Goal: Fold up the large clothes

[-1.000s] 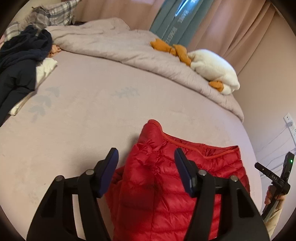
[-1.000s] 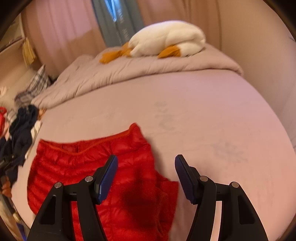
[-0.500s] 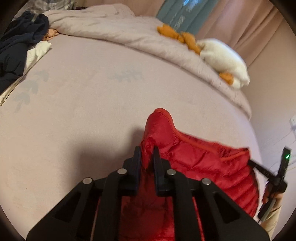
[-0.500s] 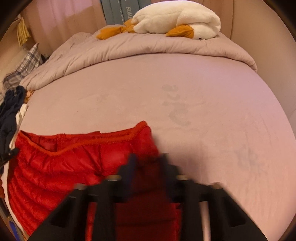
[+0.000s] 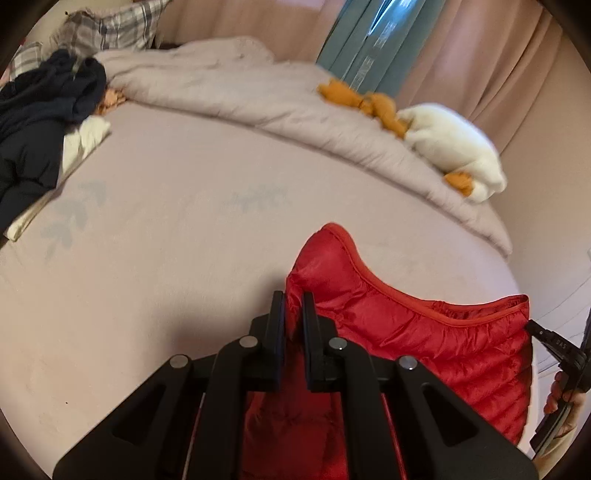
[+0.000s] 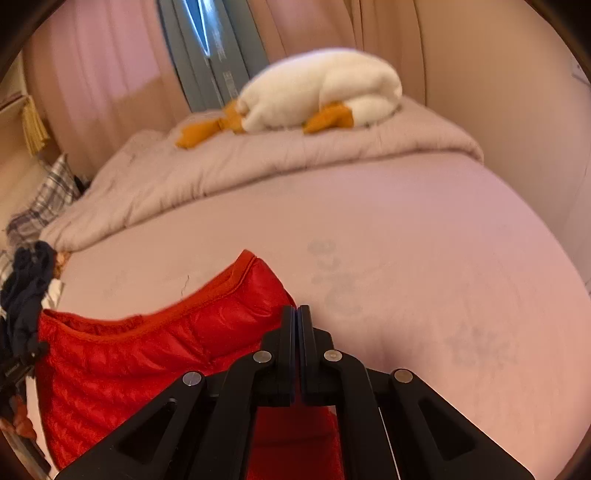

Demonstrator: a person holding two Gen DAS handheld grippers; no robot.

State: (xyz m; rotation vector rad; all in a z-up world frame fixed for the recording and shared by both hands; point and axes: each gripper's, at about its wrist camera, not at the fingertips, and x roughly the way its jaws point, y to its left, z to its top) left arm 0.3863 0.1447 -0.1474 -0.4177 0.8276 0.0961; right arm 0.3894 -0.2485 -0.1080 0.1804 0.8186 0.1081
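Note:
A red quilted down jacket [image 5: 424,332] lies on the pink bed sheet; it also shows in the right wrist view [image 6: 147,350]. My left gripper [image 5: 293,299] is shut on the jacket's left edge, just below a raised corner [image 5: 328,247]. My right gripper [image 6: 296,312] is shut on the jacket's right edge, below its raised corner [image 6: 255,266]. Both lift the fabric a little off the sheet, and the hem sags between the two corners. The right gripper and the hand holding it [image 5: 561,369] show at the right rim of the left wrist view.
A rolled grey duvet [image 5: 258,96] lies across the far side of the bed with a white and orange plush goose [image 5: 450,147] on it. Dark clothes [image 5: 40,110] and a plaid pillow [image 5: 110,26] lie at the far left. Curtains and a wall stand behind.
Both grippers were open above the jacket a second ago. They have closed on its two edges and lifted the corners up off the sheet.

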